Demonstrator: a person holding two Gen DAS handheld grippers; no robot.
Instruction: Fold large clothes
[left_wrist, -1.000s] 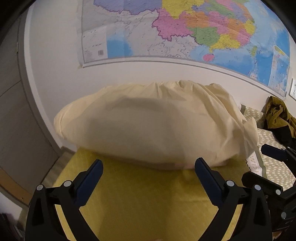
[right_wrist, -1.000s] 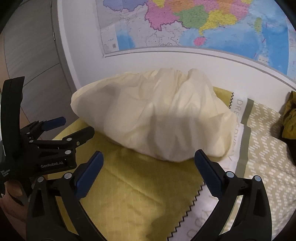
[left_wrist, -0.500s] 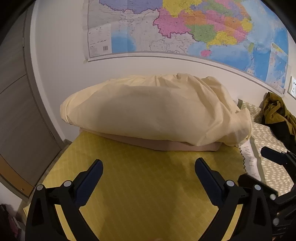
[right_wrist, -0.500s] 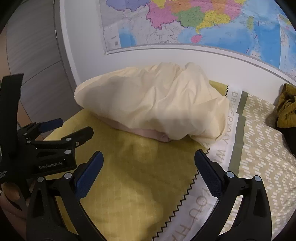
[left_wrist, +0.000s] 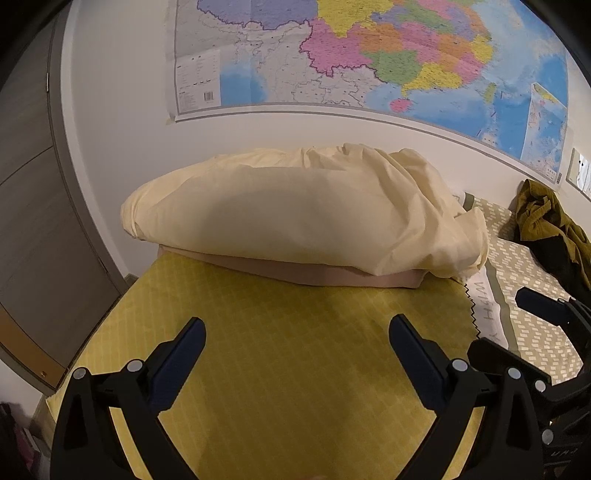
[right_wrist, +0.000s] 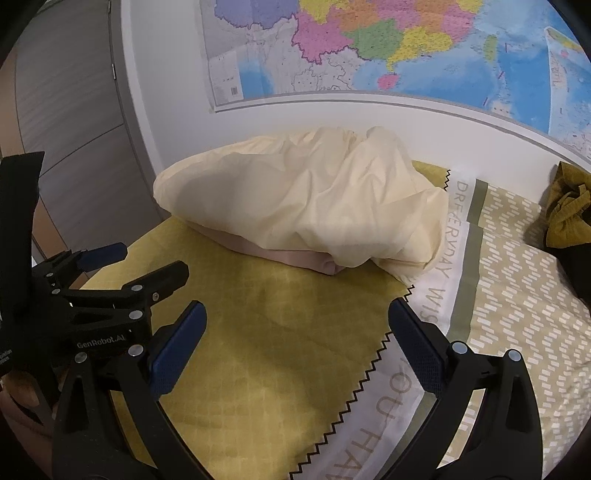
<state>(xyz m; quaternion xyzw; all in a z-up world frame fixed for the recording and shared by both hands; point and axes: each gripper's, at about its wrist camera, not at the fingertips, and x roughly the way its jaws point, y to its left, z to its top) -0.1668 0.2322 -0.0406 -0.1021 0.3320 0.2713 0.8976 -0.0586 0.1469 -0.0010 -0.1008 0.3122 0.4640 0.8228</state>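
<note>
A cream pillow (left_wrist: 306, 218) lies on a folded beige garment (left_wrist: 314, 273) at the head of the bed; both also show in the right wrist view, pillow (right_wrist: 314, 199), garment (right_wrist: 291, 256). An olive and black garment (left_wrist: 546, 229) lies crumpled at the far right, also in the right wrist view (right_wrist: 565, 214). My left gripper (left_wrist: 295, 336) is open and empty above the yellow bedspread (left_wrist: 295, 369). My right gripper (right_wrist: 295, 325) is open and empty beside it. The left gripper shows at the left of the right wrist view (right_wrist: 129, 258).
A large wall map (left_wrist: 369, 62) hangs above the bed. A grey wardrobe door (left_wrist: 33, 221) stands at the left. A patterned sheet with white lettering (right_wrist: 517, 314) covers the right part of the bed.
Both grippers have pulled back from the pillow, which now looks smaller and farther. The beige garment under the pillow has come into view.
</note>
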